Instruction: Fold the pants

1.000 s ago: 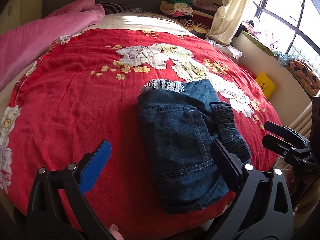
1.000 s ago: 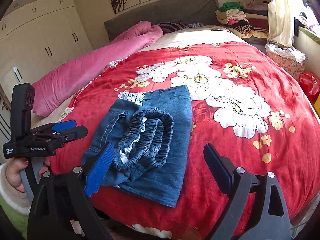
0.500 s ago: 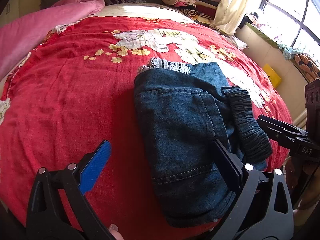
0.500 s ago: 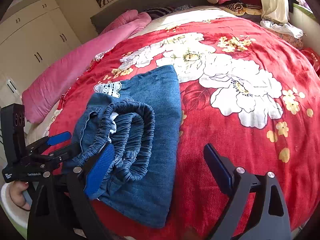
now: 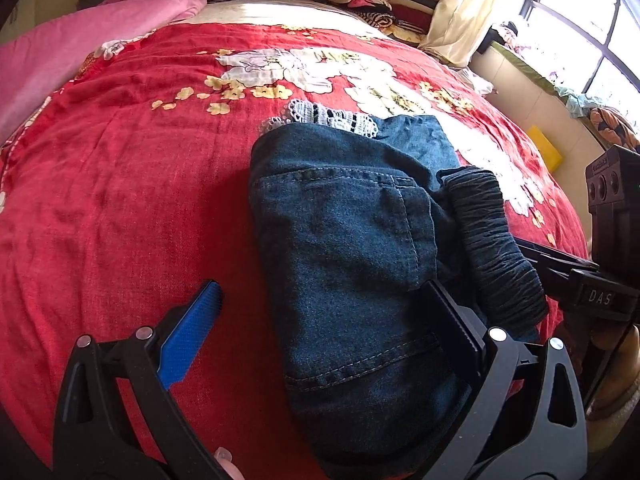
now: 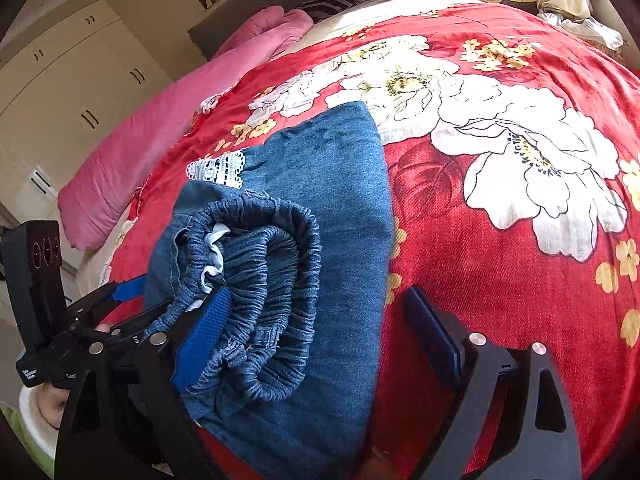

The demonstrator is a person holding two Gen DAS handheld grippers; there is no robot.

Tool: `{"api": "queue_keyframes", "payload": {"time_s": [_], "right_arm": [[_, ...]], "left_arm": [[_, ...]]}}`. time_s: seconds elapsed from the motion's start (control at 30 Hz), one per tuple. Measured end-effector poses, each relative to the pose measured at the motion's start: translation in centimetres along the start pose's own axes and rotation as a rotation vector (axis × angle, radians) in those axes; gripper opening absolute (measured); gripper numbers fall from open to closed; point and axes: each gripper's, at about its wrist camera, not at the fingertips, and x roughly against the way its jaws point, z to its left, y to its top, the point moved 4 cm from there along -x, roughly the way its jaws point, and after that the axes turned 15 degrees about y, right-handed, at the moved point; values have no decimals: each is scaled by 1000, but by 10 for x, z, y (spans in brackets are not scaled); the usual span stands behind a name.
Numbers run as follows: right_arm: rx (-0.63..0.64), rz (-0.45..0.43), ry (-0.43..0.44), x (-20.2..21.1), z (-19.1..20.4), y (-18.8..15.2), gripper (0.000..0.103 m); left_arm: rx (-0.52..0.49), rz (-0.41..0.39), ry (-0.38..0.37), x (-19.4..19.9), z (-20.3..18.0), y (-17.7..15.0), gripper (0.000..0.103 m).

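Because the folded pants (image 6: 304, 280) sit low and left of centre on the red bedspread (image 6: 500, 280), I watch my right gripper (image 6: 320, 328): its jaws have just been narrowing around the waistband (image 6: 276, 264) without clamping. My left gripper (image 5: 320, 320) gapes, and a snagged waistband could drag the fold apart.

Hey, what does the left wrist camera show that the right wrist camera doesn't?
Only the left wrist view shows the window, a yellow object beside the bed, and the jeans' stitched pocket.

Only the right wrist view shows the white wardrobe and the white lining inside the waistband.

Both show the folded jeans, their lace trim, the red floral blanket and the pink quilt.
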Motion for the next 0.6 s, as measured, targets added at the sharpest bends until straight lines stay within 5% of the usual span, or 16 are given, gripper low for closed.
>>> {"api": "queue_keyframes", "payload": {"time_s": [0.13, 0.4, 0.6], "right_arm": [[-1, -6, 49, 0, 5, -4, 48], [64, -40, 17, 7, 21, -4, 31], [121, -53, -23, 14, 39, -1, 26]], "left_arm": [[12, 11, -45, -3, -4, 0, 93], [6, 17, -97, 2, -14, 2, 39], [-30, -58, -84, 26, -17, 8, 22]]}}
